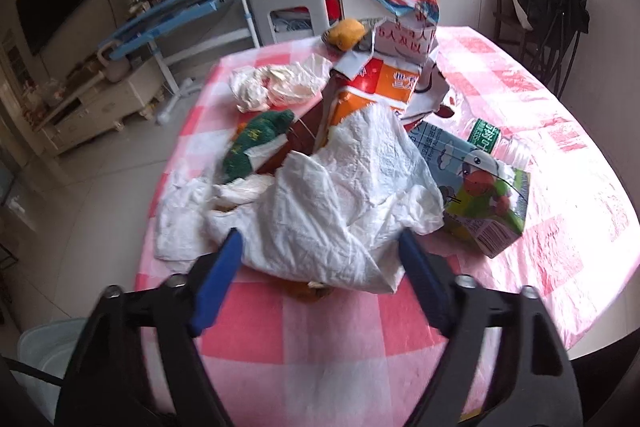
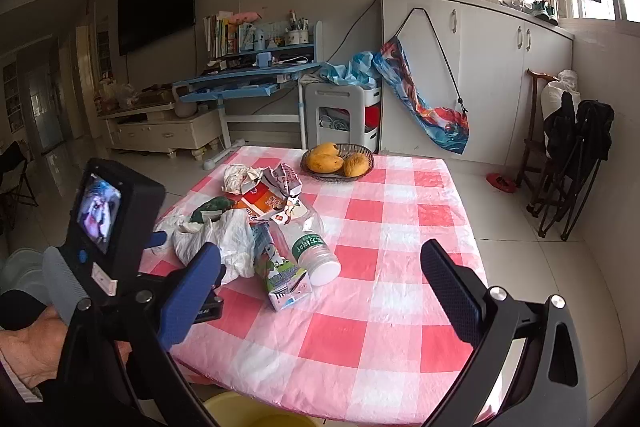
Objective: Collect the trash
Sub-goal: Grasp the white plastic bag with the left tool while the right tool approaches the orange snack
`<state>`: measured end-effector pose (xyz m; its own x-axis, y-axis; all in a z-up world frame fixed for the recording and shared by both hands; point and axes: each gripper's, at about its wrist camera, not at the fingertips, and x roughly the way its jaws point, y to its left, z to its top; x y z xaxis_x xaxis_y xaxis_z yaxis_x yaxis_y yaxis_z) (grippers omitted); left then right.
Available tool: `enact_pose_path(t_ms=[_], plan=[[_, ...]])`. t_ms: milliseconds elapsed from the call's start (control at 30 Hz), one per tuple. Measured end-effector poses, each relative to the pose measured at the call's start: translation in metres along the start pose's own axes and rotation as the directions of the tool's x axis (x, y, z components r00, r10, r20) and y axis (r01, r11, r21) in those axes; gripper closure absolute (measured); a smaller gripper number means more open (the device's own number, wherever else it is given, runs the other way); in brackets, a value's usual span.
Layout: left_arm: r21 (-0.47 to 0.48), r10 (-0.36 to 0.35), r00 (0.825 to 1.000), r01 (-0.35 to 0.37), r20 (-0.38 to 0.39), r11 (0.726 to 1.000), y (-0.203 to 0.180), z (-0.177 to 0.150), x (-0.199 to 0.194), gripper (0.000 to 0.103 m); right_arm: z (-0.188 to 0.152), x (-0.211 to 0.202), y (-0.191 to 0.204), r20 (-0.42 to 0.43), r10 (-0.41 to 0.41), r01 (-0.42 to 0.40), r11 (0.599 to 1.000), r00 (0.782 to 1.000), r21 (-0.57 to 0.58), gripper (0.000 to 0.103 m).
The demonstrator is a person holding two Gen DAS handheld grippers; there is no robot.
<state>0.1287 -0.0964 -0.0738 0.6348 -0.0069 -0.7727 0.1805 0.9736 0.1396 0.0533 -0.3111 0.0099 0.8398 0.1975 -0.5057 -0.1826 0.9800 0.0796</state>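
Your left gripper [image 1: 320, 247] has its jaws part-spread around the near edge of the white bag [image 1: 340, 199]; pads look just off it, hard to tell. Carton [image 1: 486, 199] sits right of the jaws. Your right gripper [image 2: 320, 275] is wide, nothing between, bottle [image 2: 316, 251] ahead.

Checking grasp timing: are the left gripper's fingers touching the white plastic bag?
Cannot tell. In the left wrist view the fingers straddle the white plastic bag, but no clear contact or gap shows.

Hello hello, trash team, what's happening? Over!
Left gripper open around white bag, not pinching. Right gripper open, empty, above table. Carton and bottle beside bag.
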Motion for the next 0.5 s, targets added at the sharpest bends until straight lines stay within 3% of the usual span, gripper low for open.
enact_pose_path(t_ms=[67, 133, 367, 500], plan=[[-0.029, -0.021, 0.999, 0.02, -0.025, 0.999, 0.006, 0.001, 0.007, 0.077, -0.001, 0.003, 0.001, -0.008, 0.0, -0.001, 1.0, 1.0, -0.009, 0.007], [-0.07, -0.062, 0.998, 0.061, -0.017, 0.996, 0.015, 0.002, 0.004, 0.087, -0.001, 0.004, 0.002, -0.012, 0.002, -0.002, 1.0, 1.0, -0.017, 0.007], [-0.15, -0.119, 0.988, 0.132, 0.095, 0.98, 0.052, -0.005, -0.047, 0.095, -0.007, 0.012, 0.01, -0.054, 0.025, -0.027, 0.999, 0.998, -0.041, 0.007], [-0.189, -0.163, 0.981, 0.18, 0.102, 0.965, 0.08, -0.012, -0.071, 0.094, -0.014, 0.022, 0.022, -0.114, 0.063, -0.072, 0.995, 0.991, -0.075, 0.007]])
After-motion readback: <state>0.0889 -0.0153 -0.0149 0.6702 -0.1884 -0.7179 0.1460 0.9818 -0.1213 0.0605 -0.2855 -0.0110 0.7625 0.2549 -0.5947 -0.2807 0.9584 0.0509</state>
